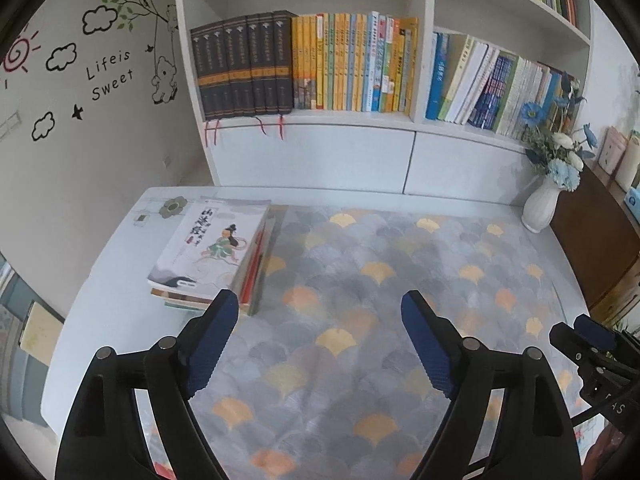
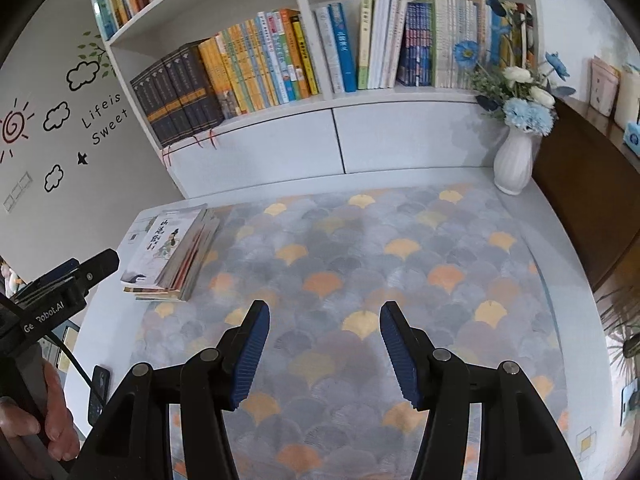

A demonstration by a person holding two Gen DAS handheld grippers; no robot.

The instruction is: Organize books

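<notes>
A stack of books (image 1: 212, 248) lies flat at the desk's left side, a white illustrated cover on top; the same stack of books (image 2: 172, 252) shows in the right wrist view. My left gripper (image 1: 320, 306) hangs open above the patterned mat, just right of the stack, nothing between its blue pads. My right gripper (image 2: 324, 316) is open too, empty, over the middle of the mat. The left gripper (image 2: 80, 276) also appears at the left edge of the right wrist view, held by a hand (image 2: 52, 412). Behind the desk, the white bookshelf (image 1: 424, 60) holds rows of upright books.
A white vase of blue and white flowers (image 1: 544, 204) stands at the desk's back right corner, beside a brown cabinet (image 2: 580, 200). A fan-patterned mat (image 2: 360, 264) covers most of the desk. A dark phone (image 2: 98, 396) lies at the front left edge.
</notes>
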